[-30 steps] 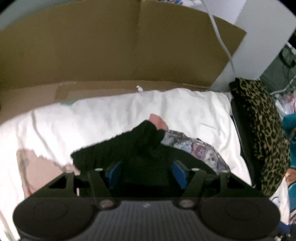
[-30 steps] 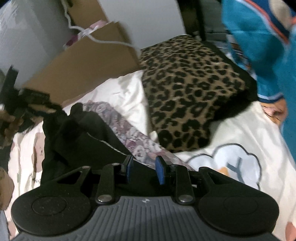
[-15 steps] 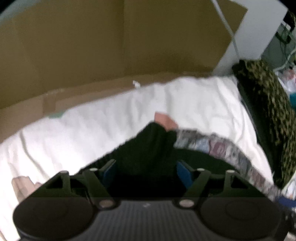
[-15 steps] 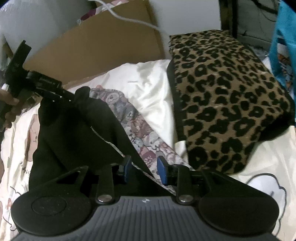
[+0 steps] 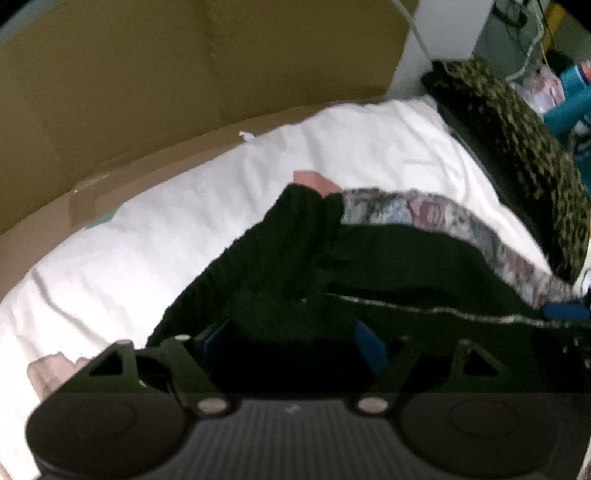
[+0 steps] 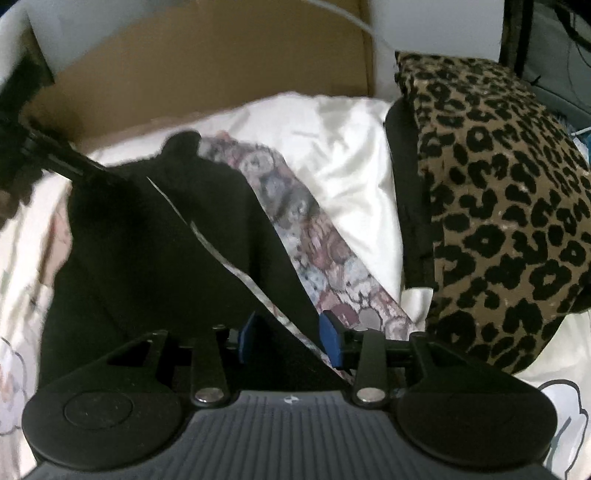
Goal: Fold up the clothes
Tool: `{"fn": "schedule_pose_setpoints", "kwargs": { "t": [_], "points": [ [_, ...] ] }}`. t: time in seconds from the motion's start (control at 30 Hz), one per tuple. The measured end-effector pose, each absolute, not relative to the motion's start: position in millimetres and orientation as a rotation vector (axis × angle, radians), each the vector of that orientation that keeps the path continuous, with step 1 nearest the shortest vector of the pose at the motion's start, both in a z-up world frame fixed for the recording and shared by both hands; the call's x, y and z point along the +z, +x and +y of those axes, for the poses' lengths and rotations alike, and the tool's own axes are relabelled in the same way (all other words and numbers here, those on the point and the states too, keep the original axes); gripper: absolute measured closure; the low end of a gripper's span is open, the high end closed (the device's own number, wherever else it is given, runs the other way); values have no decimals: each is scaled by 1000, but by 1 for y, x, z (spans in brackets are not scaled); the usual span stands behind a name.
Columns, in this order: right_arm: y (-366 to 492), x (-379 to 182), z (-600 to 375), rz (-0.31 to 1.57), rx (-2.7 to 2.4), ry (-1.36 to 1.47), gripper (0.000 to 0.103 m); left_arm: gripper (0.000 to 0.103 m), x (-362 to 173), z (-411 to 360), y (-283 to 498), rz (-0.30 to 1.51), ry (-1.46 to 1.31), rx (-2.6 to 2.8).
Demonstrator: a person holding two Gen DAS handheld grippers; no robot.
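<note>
The black garment point(image 6: 155, 236) lies doubled over on the white sheet point(image 5: 229, 192), at nine o'clock from the leopard cushion point(image 6: 498, 192), and both the left gripper point(image 5: 291, 341) and right gripper point(image 6: 288, 338) are opening, cloth loose between their jaws, so this fold looks laid and more remain.

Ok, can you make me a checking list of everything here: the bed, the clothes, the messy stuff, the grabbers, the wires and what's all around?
Surface: white bedsheet with cartoon prints, creased.
Job's things: black garment with patterned lining, lying on the sheet.
Clutter: leopard-print cloth to the right of the garment.
Grippers: left gripper and right gripper both opening, black fabric between the jaws of each.
Cables: white cable across the cardboard.
Surroundings: brown cardboard behind the bed; white wall.
</note>
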State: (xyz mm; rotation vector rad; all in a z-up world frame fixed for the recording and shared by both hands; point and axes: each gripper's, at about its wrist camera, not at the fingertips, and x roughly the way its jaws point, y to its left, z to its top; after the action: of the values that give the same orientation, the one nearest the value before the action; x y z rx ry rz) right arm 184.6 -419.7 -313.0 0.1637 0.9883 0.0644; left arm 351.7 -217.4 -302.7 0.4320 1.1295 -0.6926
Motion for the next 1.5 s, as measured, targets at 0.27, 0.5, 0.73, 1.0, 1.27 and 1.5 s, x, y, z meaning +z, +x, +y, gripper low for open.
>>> {"fn": "schedule_pose_setpoints", "kwargs": {
  "t": [0.27,0.5,0.73,1.0,1.27,1.5],
  "points": [
    [185,-325,-418,1006,89,124,61,47,-306,-215,340,1065,511,-691],
    [176,-323,-416,999,155,99,100,62,-294,-212,332,988,493,-698],
    [163,-301,-427,902,137,125,102,71,-263,-224,324,875,441,-721],
    [160,-275,-449,820,71,172,102,77,-245,-248,330,829,379,-713],
    [165,-279,-465,840,30,208,102,78,-256,-279,337,829,376,-698],
    [175,-294,-470,877,12,222,102,78,-280,-293,348,862,372,-651]
  ]
}}
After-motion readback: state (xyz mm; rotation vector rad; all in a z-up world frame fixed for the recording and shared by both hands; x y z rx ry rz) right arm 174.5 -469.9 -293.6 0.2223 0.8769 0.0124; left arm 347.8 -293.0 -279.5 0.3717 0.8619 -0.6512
